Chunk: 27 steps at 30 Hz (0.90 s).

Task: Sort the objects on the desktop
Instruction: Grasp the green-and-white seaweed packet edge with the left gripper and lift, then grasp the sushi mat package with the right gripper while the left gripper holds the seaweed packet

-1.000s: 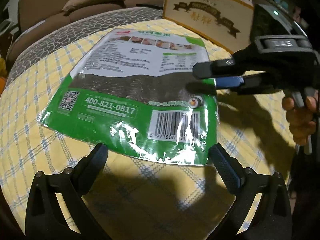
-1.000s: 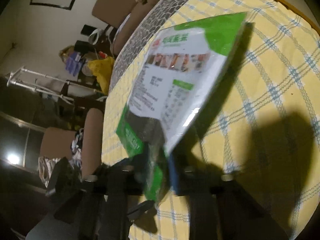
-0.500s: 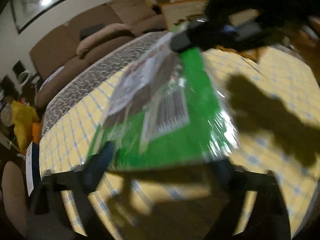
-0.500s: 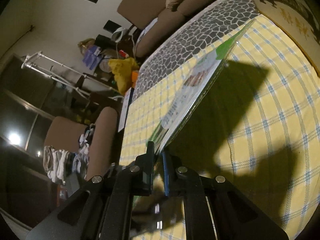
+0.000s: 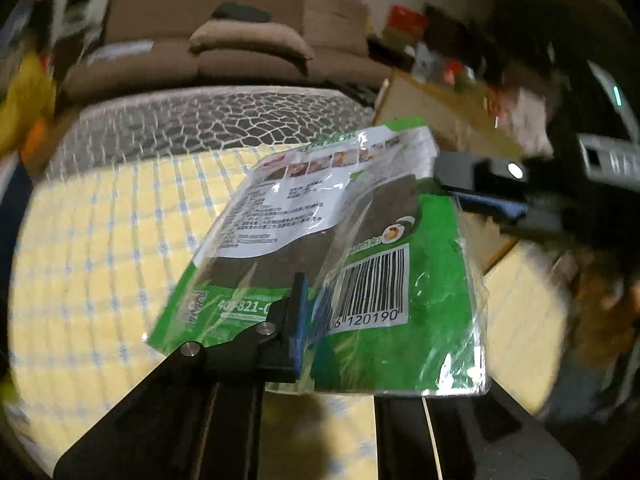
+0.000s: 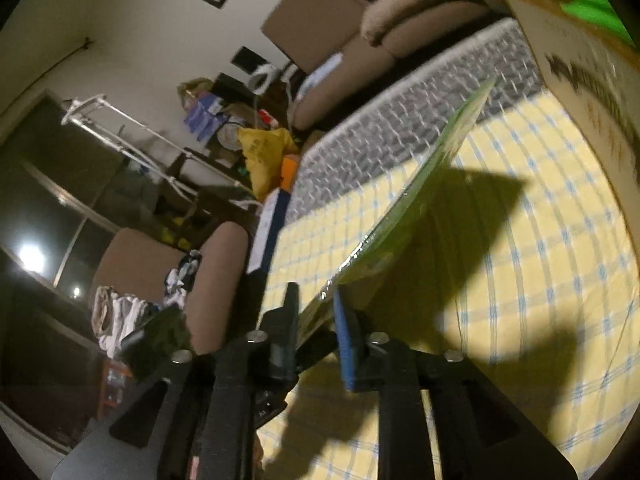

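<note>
item: seaweed snack packet (image 5: 360,248), green and white plastic with a barcode and a printed label panel, dark sheets visible through its clear window. position: lifted off the tabletop (image 5: 100,240), tilted, casting a shadow on the yellow checked cloth.

left gripper (image 5: 310,312): jaws closing on the packet's lower edge beside the barcode; the black finger (image 5: 294,320) with its blue pad lies against the front face, the film creased around it. grasping the packet.

right gripper (image 6: 314,320): jaws opening; the packet's edge (image 6: 420,204) runs between the black pad and the blue pad with a gap showing on either side, so it reads as released. in the left wrist view this gripper (image 5: 460,188) sits at the packet's right side.

surroundings: cardboard box (image 6: 580,80) at the tabletop's far edge; grey pebble-pattern border (image 5: 208,120); brown sofa (image 5: 240,40) with a cushion behind.
</note>
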Each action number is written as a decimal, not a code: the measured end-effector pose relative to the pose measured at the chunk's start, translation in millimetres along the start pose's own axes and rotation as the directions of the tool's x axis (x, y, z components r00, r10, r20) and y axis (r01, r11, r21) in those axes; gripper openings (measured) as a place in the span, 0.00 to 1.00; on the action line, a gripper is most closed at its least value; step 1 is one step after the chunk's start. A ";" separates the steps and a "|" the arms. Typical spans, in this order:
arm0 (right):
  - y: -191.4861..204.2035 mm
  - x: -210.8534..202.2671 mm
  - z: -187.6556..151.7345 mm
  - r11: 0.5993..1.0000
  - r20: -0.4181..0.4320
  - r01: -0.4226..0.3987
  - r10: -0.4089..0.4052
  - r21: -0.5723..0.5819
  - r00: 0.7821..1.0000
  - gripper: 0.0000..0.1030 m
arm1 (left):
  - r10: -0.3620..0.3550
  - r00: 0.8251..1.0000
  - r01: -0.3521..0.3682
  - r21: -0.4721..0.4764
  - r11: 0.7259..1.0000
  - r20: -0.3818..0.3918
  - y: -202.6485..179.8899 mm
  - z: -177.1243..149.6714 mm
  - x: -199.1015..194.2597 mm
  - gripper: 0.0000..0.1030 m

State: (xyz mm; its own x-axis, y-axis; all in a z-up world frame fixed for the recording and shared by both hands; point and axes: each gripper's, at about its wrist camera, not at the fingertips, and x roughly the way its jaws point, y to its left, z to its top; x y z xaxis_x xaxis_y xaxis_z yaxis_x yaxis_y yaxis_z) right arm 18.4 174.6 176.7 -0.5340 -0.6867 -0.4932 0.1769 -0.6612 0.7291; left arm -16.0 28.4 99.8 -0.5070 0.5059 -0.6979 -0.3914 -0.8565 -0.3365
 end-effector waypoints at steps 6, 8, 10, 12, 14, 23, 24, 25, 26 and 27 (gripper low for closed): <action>8.0 -37.1 8.2 0.999 0.072 0.028 -0.025 -0.039 0.997 0.35 | -0.210 0.974 0.226 -0.356 0.907 0.084 32.6 12.2 -22.8 0.09; 1.8 -38.0 1.8 0.997 0.059 0.059 -0.057 -0.040 0.997 0.35 | -0.244 0.963 0.269 -0.433 0.861 0.113 47.1 10.4 -23.8 0.09; -9.0 -33.8 -7.5 0.997 0.033 0.073 -0.072 -0.023 0.997 0.35 | -0.281 0.946 0.323 -0.517 0.793 0.159 63.0 2.3 -29.2 0.09; -21.9 -25.2 -21.8 0.997 0.000 0.084 -0.084 0.001 0.997 0.35 | -0.298 0.933 0.360 -0.573 0.737 0.203 76.9 -8.1 -34.6 0.09; -34.4 -10.9 -39.5 0.996 -0.047 0.090 -0.089 0.020 0.995 0.35 | -0.293 0.926 0.376 -0.611 0.697 0.237 91.8 -22.6 -41.8 0.08; -49.1 64.0 -102.9 0.992 -0.218 0.035 -0.008 0.121 0.976 0.44 | -0.244 0.931 0.365 -0.677 0.639 0.272 127.5 -61.5 -53.8 0.07; -49.9 67.9 -106.3 0.991 -0.225 0.028 0.003 0.134 0.974 0.45 | -0.247 0.929 0.371 -0.686 0.626 0.276 130.8 -64.0 -53.3 0.07; -50.7 72.1 -111.0 0.988 -0.232 0.014 0.023 0.156 0.972 0.49 | -0.250 0.926 0.377 -0.699 0.607 0.283 134.9 -68.3 -53.4 0.07; -52.2 75.3 -115.8 0.982 -0.237 -0.005 0.051 0.189 0.970 0.53 | -0.256 0.923 0.384 -0.708 0.592 0.287 137.7 -71.7 -52.5 0.06; -54.7 76.7 -120.3 0.972 -0.229 -0.030 0.084 0.231 0.970 0.56 | -0.259 0.921 0.388 -0.714 0.582 0.290 139.9 -74.2 -50.9 0.04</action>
State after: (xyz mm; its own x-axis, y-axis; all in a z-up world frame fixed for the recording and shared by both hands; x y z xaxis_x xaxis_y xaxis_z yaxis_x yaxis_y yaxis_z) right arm 67.2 121.7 41.9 -0.3134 -0.7908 -0.5257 -0.0032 -0.5527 0.8334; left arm 12.0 -124.9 41.3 -0.5886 0.7173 -0.3728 0.1240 -0.3756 -0.9185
